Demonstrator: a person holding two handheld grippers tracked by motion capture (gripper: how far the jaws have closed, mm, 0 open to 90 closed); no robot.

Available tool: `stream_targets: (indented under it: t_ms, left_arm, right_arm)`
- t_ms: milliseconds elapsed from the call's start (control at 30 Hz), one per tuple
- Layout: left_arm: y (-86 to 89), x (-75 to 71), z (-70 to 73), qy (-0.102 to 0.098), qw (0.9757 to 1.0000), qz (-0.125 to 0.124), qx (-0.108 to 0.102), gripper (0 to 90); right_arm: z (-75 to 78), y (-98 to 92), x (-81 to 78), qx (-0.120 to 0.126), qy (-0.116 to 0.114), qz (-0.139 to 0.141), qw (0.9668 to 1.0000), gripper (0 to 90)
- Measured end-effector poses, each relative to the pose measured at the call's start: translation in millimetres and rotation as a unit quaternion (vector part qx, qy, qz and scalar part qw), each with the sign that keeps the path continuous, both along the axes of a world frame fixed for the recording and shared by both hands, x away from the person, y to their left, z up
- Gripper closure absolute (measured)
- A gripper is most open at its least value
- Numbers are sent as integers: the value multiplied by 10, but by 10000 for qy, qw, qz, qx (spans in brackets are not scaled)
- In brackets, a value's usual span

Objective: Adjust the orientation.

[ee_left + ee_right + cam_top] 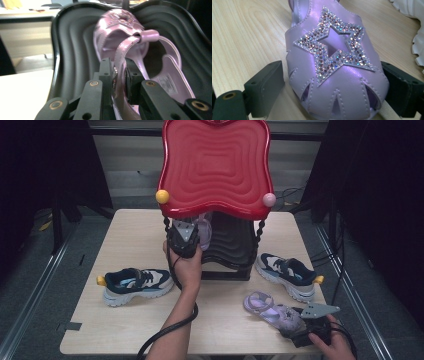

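Observation:
A pale purple sandal [125, 32] lies on the black lower shelf [72, 50] of a rack. My left gripper [118, 67] is shut on its heel strap. From above, that gripper [190, 226] reaches under the red top tray [215, 165], with the sandal [204, 232] just past it. A second purple sandal [267, 306] with a glittery star [332, 50] lies on the table at the front right. My right gripper [332, 75] stands open around its toe, one jaw on each side, with a thin gap at the left jaw. The high view has that gripper [295, 315] at the table's front right corner.
A navy and white sneaker [136, 284] stands on the table left of the rack; its pair [287, 274] is at the right, just behind the second sandal. Its white sole [418, 47] lies close to the right jaw. Twisted black posts [260, 232] carry the red tray.

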State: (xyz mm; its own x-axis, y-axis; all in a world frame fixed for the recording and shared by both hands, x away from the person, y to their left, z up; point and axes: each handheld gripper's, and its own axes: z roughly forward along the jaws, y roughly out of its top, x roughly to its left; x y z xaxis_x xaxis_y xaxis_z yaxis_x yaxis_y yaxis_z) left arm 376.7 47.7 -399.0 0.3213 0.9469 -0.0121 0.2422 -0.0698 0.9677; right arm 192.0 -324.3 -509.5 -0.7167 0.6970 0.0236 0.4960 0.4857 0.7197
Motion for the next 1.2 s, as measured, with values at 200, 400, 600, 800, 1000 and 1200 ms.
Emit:
stream_targets:
  t_ms: [200, 400, 600, 800, 1000, 1200]
  left_arm:
    - [27, -63, 4, 52, 9998, -120, 151, 766]
    - [34, -104, -1, 149, 9995, -199, 203, 758]
    - [48, -113, 17, 162, 9990, -256, 324, 742]
    - [69, -143, 75, 93, 9981, -310, 516, 682]
    - [111, -205, 161, 68, 9965, -445, 702, 640]
    - [162, -269, 195, 105, 9950, -564, 813, 603]
  right_arm:
    - [0, 0, 0, -1, 0, -1, 10000, 106]
    - [0, 0, 0, 1, 1, -1, 10000, 107]
    - [0, 0, -1, 1, 4, -4, 10000, 106]
    - [0, 0, -1, 3, 4, -5, 10000, 106]
    - [0, 1, -1, 4, 6, -6, 10000, 107]
    - [0, 1, -1, 4, 7, -6, 10000, 107]
